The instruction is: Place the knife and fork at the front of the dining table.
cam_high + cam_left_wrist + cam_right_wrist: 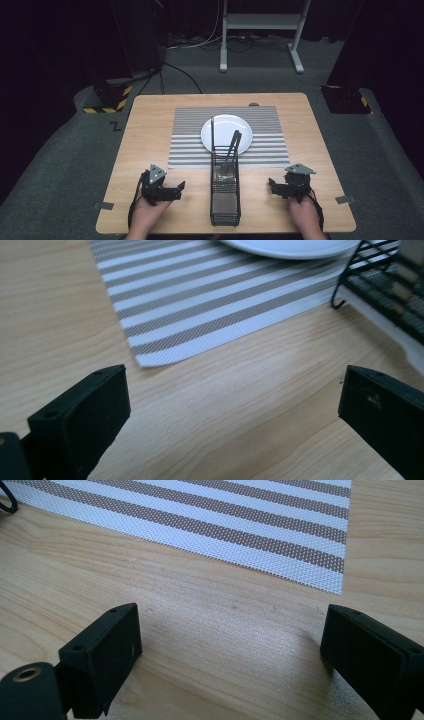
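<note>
A white plate (220,129) lies on a striped placemat (187,145) in the middle of the wooden table (145,130). In front of it stands a black wire caddy (225,192) with dark utensils (231,150) leaning out of its far end. My left gripper (176,190) rests open on the table left of the caddy, nothing between its jaws. My right gripper (274,186) rests open to the caddy's right, also empty. The left gripper view shows the placemat corner (150,357), the plate's edge (290,247) and the caddy (385,295). The right gripper view shows the placemat's near corner (330,577).
Bare wood lies on both sides of the caddy near the front edge. Beyond the table are a grey floor, a white stand's legs (260,30), cables and two dark bases with yellow-black tape (107,97).
</note>
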Motion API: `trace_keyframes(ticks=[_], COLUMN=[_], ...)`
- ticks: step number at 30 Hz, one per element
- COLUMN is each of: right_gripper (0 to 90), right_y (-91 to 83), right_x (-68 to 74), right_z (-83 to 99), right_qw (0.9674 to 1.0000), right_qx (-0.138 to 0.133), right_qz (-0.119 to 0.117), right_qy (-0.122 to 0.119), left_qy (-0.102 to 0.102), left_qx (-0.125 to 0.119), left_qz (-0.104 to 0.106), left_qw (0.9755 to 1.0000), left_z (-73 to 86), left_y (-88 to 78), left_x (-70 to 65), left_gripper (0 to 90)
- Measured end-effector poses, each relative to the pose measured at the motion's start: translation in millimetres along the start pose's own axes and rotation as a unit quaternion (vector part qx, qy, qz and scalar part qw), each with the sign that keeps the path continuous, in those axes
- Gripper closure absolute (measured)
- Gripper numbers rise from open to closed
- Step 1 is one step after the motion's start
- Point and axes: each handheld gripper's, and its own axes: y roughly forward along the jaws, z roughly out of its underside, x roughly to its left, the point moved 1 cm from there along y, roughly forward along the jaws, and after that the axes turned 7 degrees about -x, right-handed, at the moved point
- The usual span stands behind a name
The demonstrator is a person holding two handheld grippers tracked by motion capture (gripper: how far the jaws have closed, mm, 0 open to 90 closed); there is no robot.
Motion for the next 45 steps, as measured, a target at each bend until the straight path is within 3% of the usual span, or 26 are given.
trace_keyframes(ticks=[2, 5, 8, 11, 16, 19, 25, 29, 32, 35, 41, 45], right_gripper=[9.2, 9.2, 9.1, 9.2, 9.4, 9.5, 11.9, 11.4, 11.4, 10.6, 10.0, 9.6], right_y=[0.0, 0.0, 0.1, 0.3, 0.2, -0.5, -4.3, -4.4, -4.4, -4.4, -3.6, -2.9], right_x=[0.0, 0.0, 0.0, 0.2, -0.4, -0.4, -6.2, -2.2, 2.5, 0.8, -2.0, -1.9], right_z=[0.0, -0.1, -0.4, -0.6, -0.4, 0.1, 2.2, 2.4, 2.4, 2.8, 2.2, 1.9], right_qw=[1.0, 1.0, 1.0, 1.0, 1.0, 1.0, 0.9999, 0.9995, 0.9992, 0.9995, 0.9998, 0.9998], right_qx=[0.0, 0.0, 0.001, 0.002, 0.0, 0.0, -0.006, -0.002, -0.005, -0.002, 0.0, 0.0], right_qz=[0.0, 0.0, 0.001, 0.002, -0.001, 0.001, -0.003, 0.029, 0.039, 0.029, 0.019, 0.017], right_qy=[0.0, 0.0, 0.0, 0.0, 0.001, 0.0, 0.011, 0.012, 0.009, 0.015, 0.007, 0.007], left_qy=[-0.002, -0.022, -0.034, -0.028, -0.055, -0.052, -0.041, -0.035, -0.028, -0.03, -0.01, -0.004], left_qx=[-0.009, -0.019, 0.005, -0.016, -0.067, -0.092, -0.112, -0.114, -0.12, -0.131, -0.126, -0.137], left_qz=[0.008, 0.018, 0.031, 0.021, 0.019, 0.021, 0.031, 0.046, 0.047, 0.049, 0.05, 0.042], left_qw=[0.9999, 0.9994, 0.9989, 0.9993, 0.996, 0.9942, 0.9923, 0.9919, 0.9913, 0.9897, 0.9907, 0.9896], left_z=[-2.2, -2.0, 0.5, -0.3, -7.4, -14.8, -32.9, -44.6, -52.4, -59.9, -75.4, -87.4], left_y=[1.2, 3.7, 9.4, 8.0, -1.1, -6.1, -10.3, -12.2, -14.6, -14.8, -9.1, -5.6], left_x=[-2.3, -5.1, -6.9, -11.5, -15.9, -18.1, -21.3, -24.5, -26.8, -29.2, -39.1, -47.8], left_gripper=[0.4, 0.7, 0.6, 0.6, 0.7, 2.1, 3.8, 4.6, 4.6, 4.6, 4.5, 4.8])
